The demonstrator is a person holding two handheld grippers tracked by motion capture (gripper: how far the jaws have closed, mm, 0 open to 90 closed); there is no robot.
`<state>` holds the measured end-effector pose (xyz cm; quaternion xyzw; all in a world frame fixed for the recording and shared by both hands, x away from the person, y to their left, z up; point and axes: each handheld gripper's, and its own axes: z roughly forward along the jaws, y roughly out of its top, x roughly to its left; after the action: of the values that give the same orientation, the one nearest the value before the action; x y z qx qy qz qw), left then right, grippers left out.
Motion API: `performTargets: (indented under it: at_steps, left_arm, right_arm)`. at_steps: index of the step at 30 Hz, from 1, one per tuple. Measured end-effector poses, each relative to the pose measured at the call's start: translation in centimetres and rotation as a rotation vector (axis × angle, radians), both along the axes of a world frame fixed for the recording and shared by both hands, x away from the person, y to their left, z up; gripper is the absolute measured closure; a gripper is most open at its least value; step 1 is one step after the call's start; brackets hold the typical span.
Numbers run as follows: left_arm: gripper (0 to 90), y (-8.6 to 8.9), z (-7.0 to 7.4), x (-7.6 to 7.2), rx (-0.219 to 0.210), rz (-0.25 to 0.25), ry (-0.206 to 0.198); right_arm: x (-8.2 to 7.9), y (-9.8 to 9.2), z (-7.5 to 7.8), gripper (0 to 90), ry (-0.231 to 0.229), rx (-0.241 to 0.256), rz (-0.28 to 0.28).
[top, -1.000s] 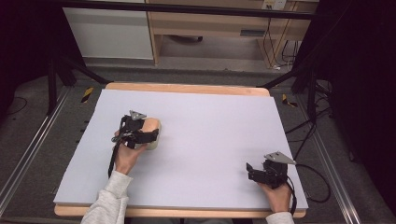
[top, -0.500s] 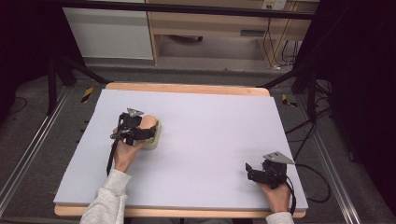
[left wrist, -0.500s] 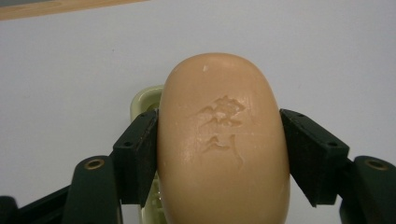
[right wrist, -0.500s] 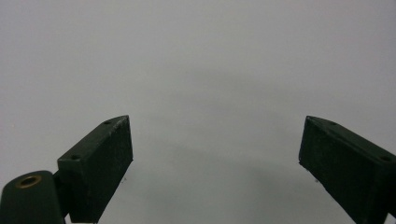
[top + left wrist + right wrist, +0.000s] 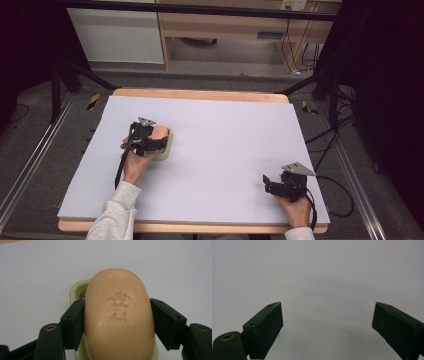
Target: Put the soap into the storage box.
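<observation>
My left gripper [image 5: 117, 322] pinches peach soap bar [image 5: 117, 315] by both sides, jaws pressed against it. Soap sits over pale green soap dish [image 5: 76, 290] on left-centre of white table sheet [image 5: 235, 135]; contact with dish unclear. My right gripper [image 5: 327, 327] spread wide, nothing between jaws, low over sheet near right front corner.

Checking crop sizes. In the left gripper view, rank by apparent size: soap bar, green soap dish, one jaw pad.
1. Soap bar, by far the largest, clamped between both pads.
2. One jaw pad.
3. Green soap dish, mostly hidden beneath the soap, so its true extent can't be judged.
</observation>
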<state>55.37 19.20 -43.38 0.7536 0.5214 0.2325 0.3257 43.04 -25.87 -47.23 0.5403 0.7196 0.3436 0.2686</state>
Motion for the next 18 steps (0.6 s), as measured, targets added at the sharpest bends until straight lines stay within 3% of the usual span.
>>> performTargets:
  at_steps: [18]
  left_arm:
    - [31.5,0.3,-1.2,0.5,0.007,0.013,0.023]
  right_arm:
    - [0.0,0.1,0.0,10.0,-0.001,0.000,-0.002]
